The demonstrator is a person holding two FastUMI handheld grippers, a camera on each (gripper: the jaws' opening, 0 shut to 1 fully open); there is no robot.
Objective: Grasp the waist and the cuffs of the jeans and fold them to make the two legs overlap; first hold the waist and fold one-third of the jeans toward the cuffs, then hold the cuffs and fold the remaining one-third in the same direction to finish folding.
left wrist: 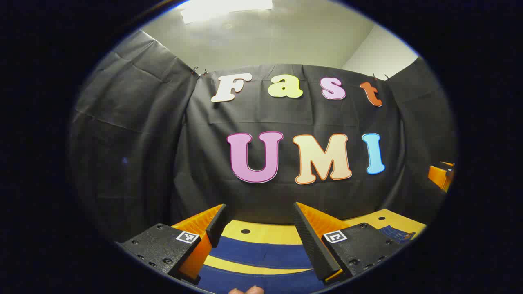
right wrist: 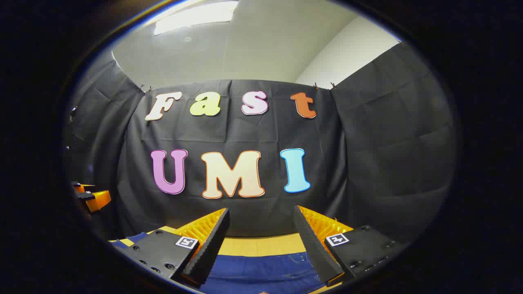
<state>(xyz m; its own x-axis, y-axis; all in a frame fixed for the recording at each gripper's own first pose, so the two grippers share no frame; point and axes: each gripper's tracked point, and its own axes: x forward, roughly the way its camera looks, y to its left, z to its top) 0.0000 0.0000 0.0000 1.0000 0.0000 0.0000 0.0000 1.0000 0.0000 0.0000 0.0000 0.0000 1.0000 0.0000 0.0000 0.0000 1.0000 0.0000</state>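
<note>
Both claws released, nothing between the fingers: left claw hangs above the jeans, which lie flat on the yellow surface just below and ahead of its tips, two blue bands with a strip of surface between them, so likely the legs, not yet overlapped. Right claw hangs over another part of the denim, stitched seams under its fingers, possibly the waist end, cannot tell for sure. Spread wide and level, apparently staged for the first grab at each end.
</note>
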